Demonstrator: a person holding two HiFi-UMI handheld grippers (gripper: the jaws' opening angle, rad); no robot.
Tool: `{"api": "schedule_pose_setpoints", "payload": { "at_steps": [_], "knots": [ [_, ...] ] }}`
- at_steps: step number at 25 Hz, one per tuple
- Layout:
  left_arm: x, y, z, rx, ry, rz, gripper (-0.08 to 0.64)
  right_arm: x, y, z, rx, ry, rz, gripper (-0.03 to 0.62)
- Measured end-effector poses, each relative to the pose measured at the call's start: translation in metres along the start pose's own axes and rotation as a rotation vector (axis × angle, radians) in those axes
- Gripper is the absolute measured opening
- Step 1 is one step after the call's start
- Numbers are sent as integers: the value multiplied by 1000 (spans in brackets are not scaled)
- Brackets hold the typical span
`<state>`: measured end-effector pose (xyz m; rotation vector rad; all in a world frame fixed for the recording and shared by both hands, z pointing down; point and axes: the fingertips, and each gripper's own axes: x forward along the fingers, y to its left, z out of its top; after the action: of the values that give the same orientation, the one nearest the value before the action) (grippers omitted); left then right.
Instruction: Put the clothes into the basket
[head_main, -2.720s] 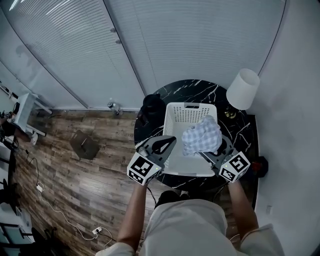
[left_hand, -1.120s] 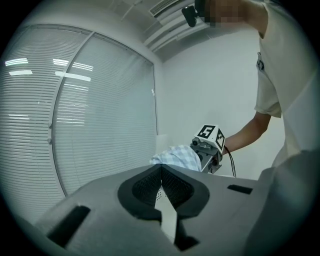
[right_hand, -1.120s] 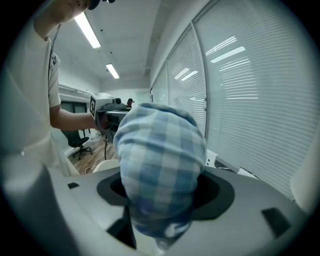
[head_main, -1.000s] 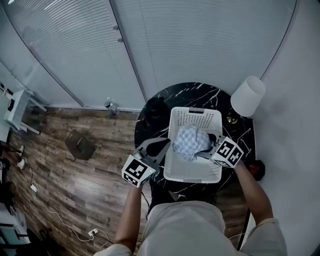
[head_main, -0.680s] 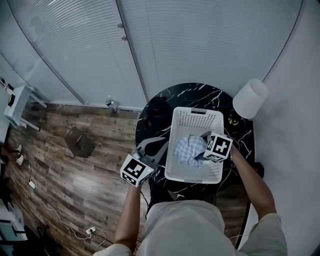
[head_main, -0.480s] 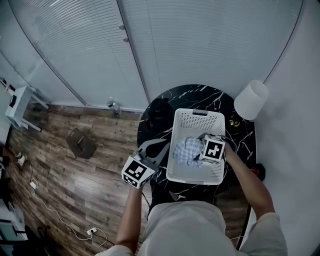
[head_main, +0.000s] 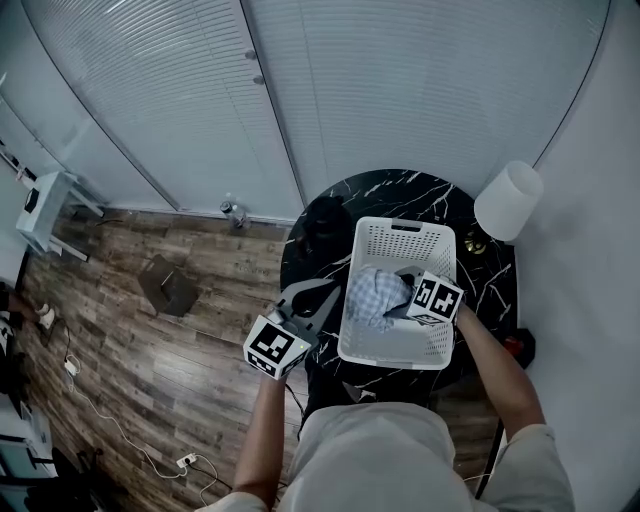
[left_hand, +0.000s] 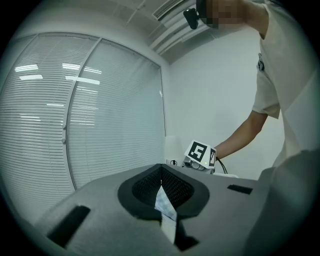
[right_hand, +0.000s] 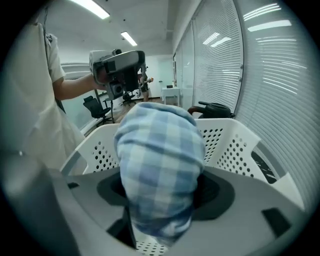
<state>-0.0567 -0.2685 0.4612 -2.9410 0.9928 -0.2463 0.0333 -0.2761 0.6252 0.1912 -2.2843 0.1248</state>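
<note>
Lowered since the earlier frame, the blue-checked cloth (head_main: 372, 298) (right_hand: 160, 165) is now held inside the white laundry basket (head_main: 400, 356) (right_hand: 222, 142), right of centre in the head view. It is pinched between the jaws of the right gripper (head_main: 403, 286) (right_hand: 160, 192) and bulges past them. The left gripper (head_main: 328, 290) (left_hand: 160, 176), jaws pressed together, is held just beside the basket's left wall, apart from the cloth.

Pale short-sleeved shirt (head_main: 375, 450); grey left hand-held gripper (head_main: 330, 288) bears a black-and-white marker cube (head_main: 272, 347).
</note>
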Motion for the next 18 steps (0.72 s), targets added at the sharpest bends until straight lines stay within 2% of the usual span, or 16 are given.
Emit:
{"api": "schedule_pose_setpoints", "payload": {
  "at_steps": [2, 5, 11, 18],
  "knots": [
    [-1, -1, 0, 0, 2, 0, 12, 4, 2, 1, -46, 20, 19, 307],
    [-5, -2, 1, 2, 2, 0, 12, 9, 6, -8, -132, 102, 60, 307],
    [-12, 4, 0, 5, 5, 18, 12, 14, 11, -23, -373, 278, 150, 307],
    [-24, 11, -2, 2, 17, 41, 12, 20, 8, -34, -418, 328, 209, 307]
  ]
}}
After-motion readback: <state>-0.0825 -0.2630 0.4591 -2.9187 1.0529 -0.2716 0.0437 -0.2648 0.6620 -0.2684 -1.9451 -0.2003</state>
